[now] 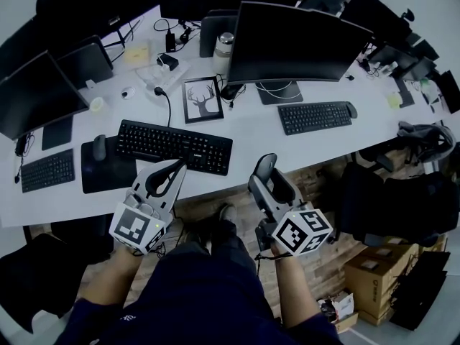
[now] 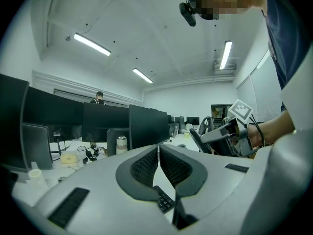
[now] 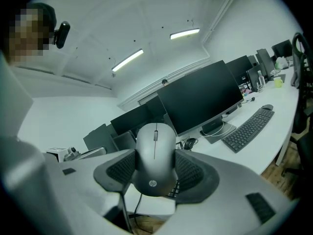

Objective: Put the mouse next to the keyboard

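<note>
My right gripper (image 3: 155, 176) is shut on a grey mouse (image 3: 155, 148), its pads pressing both of the mouse's sides. In the head view this gripper (image 1: 264, 167) hangs over the desk's front edge, right of the black keyboard (image 1: 174, 146) at the desk's middle. The mouse (image 1: 264, 165) shows only as a dark lump between the jaws there. My left gripper (image 1: 177, 168) points at the keyboard's near edge. Its jaws are shut with nothing between them, as the left gripper view (image 2: 159, 155) shows.
A second keyboard (image 1: 315, 116) with its own mouse (image 1: 351, 110) lies under the curved monitor (image 1: 298, 45) at the right. A dark mouse (image 1: 99, 146) rests on a black pad (image 1: 106, 167) left of the middle keyboard, beside a small keyboard (image 1: 47, 169). A deer picture (image 1: 202, 99) stands behind.
</note>
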Demonstrator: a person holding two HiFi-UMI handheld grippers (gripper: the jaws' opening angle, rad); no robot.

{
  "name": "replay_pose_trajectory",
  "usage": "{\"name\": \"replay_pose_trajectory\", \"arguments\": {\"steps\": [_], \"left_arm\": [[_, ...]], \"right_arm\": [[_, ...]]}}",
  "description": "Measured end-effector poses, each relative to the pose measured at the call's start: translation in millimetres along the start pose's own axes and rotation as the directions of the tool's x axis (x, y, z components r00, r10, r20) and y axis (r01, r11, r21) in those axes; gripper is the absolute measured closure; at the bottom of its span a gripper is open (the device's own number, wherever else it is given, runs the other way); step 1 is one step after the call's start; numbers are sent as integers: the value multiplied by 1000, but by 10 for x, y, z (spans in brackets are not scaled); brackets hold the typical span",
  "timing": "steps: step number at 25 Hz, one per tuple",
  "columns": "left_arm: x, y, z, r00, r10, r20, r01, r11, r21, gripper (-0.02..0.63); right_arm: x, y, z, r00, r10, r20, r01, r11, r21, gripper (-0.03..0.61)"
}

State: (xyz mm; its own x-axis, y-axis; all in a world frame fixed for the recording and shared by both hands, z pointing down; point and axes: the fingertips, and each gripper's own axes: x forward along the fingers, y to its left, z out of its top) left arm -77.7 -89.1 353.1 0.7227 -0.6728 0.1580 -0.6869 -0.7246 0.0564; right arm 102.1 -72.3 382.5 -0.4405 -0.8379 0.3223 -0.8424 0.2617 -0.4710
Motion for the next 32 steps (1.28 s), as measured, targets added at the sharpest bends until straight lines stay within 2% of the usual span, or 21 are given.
{"name": "replay_pose_trajectory", "arguments": {"steps": [17,32], "left_arm": [[734,28,-27,993,104,-55,-105,994,-16,574],[1191,152,-286,966,226,-128,-234,971,-49,574]], "right_arm": [[401,-663,269,992,78,-95,-82,996,-33,321],[896,-1189,79,955,132,-264,-163,982,-96,321]]}}
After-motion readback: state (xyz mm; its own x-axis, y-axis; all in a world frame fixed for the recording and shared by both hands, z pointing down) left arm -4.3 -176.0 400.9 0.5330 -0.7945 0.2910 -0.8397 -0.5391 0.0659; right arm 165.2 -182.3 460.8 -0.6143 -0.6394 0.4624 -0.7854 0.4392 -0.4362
